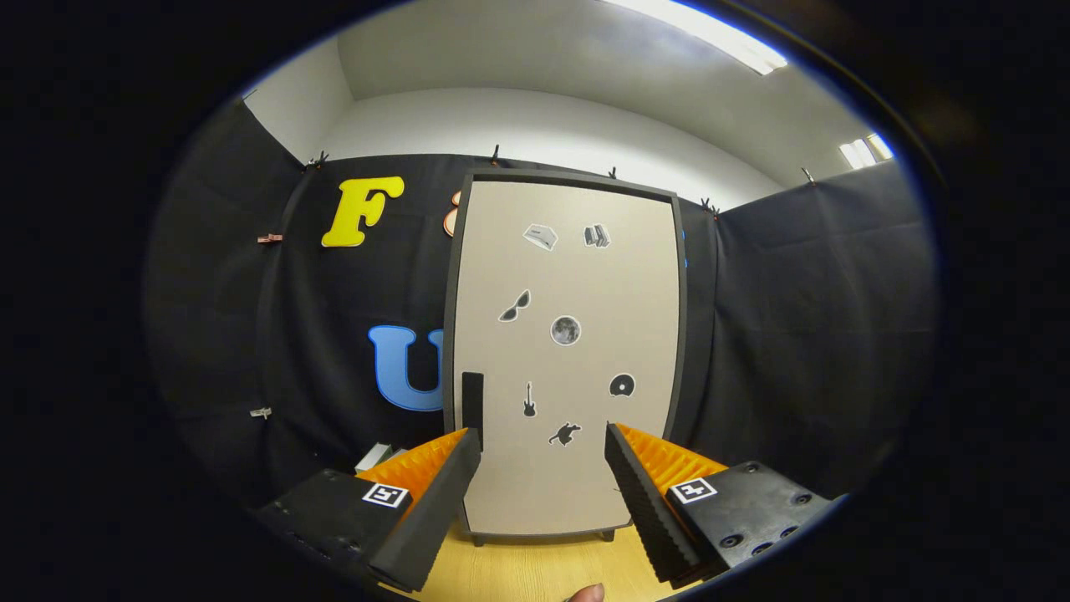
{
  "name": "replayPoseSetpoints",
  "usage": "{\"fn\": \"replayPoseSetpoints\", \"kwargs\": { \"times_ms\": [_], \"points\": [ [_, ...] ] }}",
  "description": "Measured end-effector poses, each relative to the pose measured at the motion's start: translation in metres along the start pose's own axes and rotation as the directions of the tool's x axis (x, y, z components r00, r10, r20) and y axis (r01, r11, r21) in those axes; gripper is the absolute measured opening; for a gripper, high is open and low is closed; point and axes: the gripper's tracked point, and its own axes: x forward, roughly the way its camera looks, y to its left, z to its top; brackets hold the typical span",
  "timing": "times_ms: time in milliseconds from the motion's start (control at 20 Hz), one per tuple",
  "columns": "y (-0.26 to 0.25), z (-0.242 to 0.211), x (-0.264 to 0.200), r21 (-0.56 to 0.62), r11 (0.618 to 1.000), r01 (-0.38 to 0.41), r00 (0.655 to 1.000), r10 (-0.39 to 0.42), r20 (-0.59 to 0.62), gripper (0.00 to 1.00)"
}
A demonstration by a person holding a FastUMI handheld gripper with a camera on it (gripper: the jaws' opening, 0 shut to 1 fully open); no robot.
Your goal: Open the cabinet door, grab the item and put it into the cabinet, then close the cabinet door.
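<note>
Straight ahead of the gripper (pixel 543 447) stands a tall cabinet (pixel 565 351) with its pale door (pixel 577 284) shut flat inside a dark frame. Small picture stickers (pixel 566 330) dot the door: sunglasses, a round moon-like disc, a guitar, a record and others; none carries writing I can read. A dark upright handle (pixel 472 400) sits low along the door's left edge, just above the left finger's tip. Both fingers are spread wide with nothing between them, and each finger block bears a small square black-and-white marker (pixel 386 494). Beneath them runs a light wooden counter (pixel 535 568), bare up to the cabinet's short feet. Black cloth hangs close on both sides and behind. Left of the cabinet's base, behind the left finger, a pale object (pixel 374 456) peeks out, possibly the item to stow.
</note>
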Motion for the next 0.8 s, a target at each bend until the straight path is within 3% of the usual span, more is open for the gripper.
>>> {"fn": "replayPoseSetpoints", "kwargs": {
  "times_ms": [500,800],
  "points": [
    [0.005,-0.002,0.004,0.011,1.000,-0.014,1.000,0.014,-0.001,0.97],
    [0.042,-0.007,0.047,0.043,0.995,-0.086,0.996,0.086,0.000,0.97]
  ]
}}
